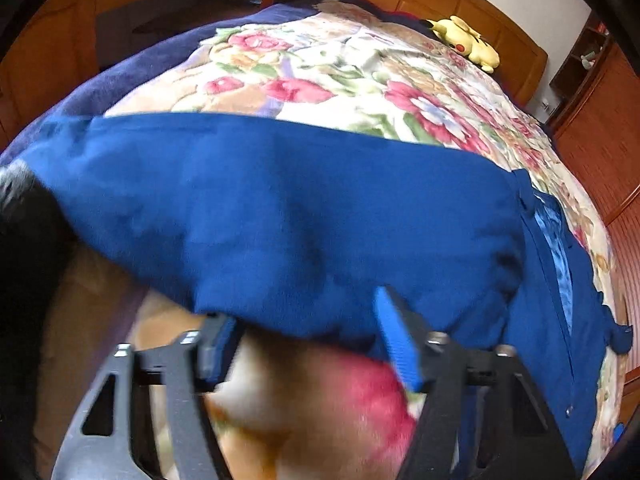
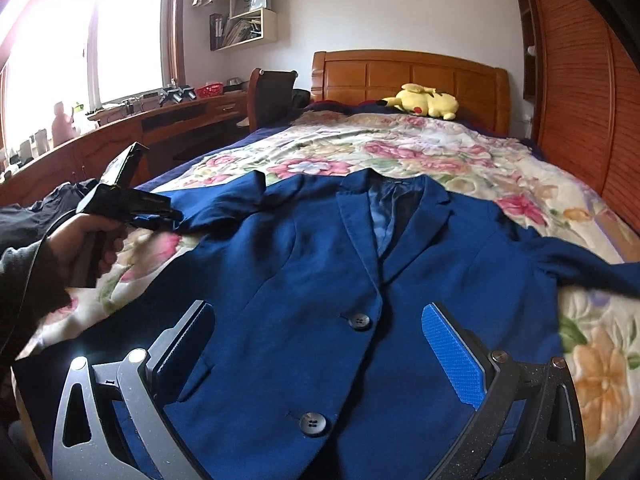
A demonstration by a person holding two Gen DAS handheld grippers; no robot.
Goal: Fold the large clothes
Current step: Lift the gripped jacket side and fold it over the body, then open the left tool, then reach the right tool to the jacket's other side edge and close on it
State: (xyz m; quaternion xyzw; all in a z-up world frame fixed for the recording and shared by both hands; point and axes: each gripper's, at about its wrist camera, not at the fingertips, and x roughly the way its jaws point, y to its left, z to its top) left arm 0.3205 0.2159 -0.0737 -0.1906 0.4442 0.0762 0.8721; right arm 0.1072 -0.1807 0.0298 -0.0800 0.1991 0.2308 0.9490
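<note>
A blue blazer [image 2: 320, 280] lies face up on the bed, buttoned, collar toward the headboard, both sleeves spread out. My right gripper [image 2: 320, 356] is open and hovers over the blazer's lower front, between its two dark buttons [image 2: 360, 322]. My left gripper [image 1: 308, 344] is open at the edge of the left sleeve [image 1: 280, 220], which drapes just beyond its fingertips. In the right wrist view the left gripper [image 2: 160, 216] shows in a hand, at the tip of that sleeve [image 2: 224, 204].
A floral bedspread [image 2: 400, 152] covers the bed. A yellow plush toy [image 2: 424, 104] lies by the wooden headboard [image 2: 400, 72]. A desk and chair [image 2: 272, 96] stand on the left, a wooden wardrobe [image 2: 572, 80] on the right. Dark clothing [image 2: 36, 212] lies at the far left.
</note>
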